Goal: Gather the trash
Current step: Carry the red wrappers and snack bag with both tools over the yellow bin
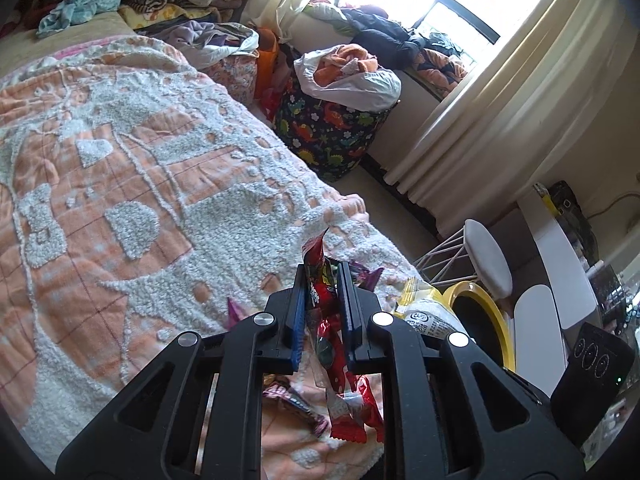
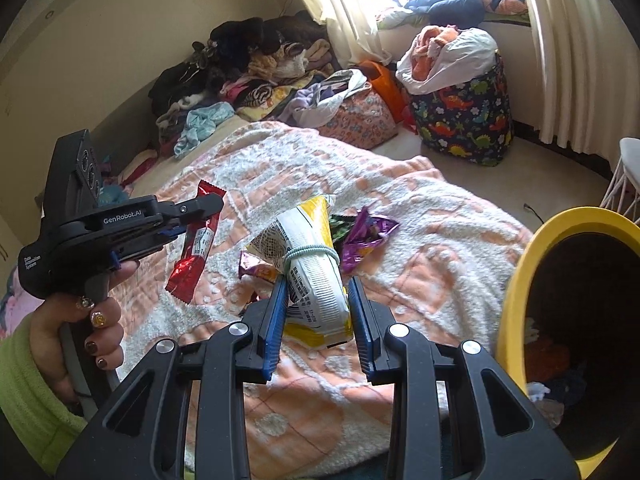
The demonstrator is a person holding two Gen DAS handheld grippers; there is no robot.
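Both grippers are busy here. The left gripper (image 1: pixel 323 280) is pinching a red wrapper (image 1: pixel 332 360) between its nearly closed blue pads — the wrapper is hanging down clear of the blanket (image 1: pixel 120 200). From the right wrist view, that same wrapper is dangling at about 9 o'clock, with a hand (image 2: pixel 76 336) in a green sleeve (image 2: pixel 28 392) gripping the handle.

The right gripper (image 2: pixel 318 308) is sitting partly open but clamped on a yellow-and-white bag (image 2: pixel 316 272), which is tied round the middle with a pale band (image 2: pixel 310 254). A crumpled purple wrapper (image 2: pixel 366 236) is lying on the blanket just past it, around 12 o'clock. The yellow bin (image 2: pixel 516 304) is standing at 3 o'clock beside the bed, some scraps already inside.
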